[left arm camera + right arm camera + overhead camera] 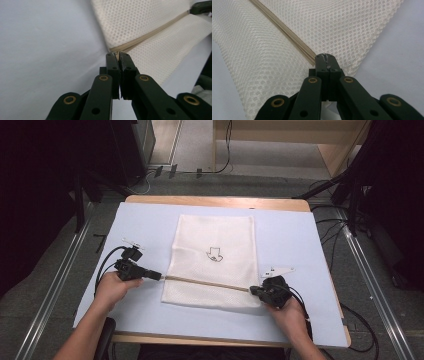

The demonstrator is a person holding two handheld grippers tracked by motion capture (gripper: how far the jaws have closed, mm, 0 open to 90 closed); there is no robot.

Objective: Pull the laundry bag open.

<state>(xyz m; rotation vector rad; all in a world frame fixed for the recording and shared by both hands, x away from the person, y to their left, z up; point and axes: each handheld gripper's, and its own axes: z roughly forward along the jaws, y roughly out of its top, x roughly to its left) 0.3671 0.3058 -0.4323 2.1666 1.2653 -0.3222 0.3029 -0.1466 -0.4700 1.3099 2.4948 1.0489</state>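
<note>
A white mesh bag (212, 255) with a small printed figure lies flat on the mat. A tan zipper (205, 282) runs across its near part. My left gripper (160, 276) is shut on the zipper's left end at the bag's edge. In the left gripper view the jaws (117, 53) pinch where the zipper (150, 35) meets the mesh (140, 17), and the other gripper (202, 7) shows far off. My right gripper (251, 290) is shut on the zipper's right end. Its jaws (325, 56) close over the zipper (284, 27) against the mesh (337, 25).
A pale blue mat (300, 235) covers the wooden table (215, 201). Cables trail from both grippers over the mat's near corners. Dark stands and floor cables (330, 225) flank the table on both sides.
</note>
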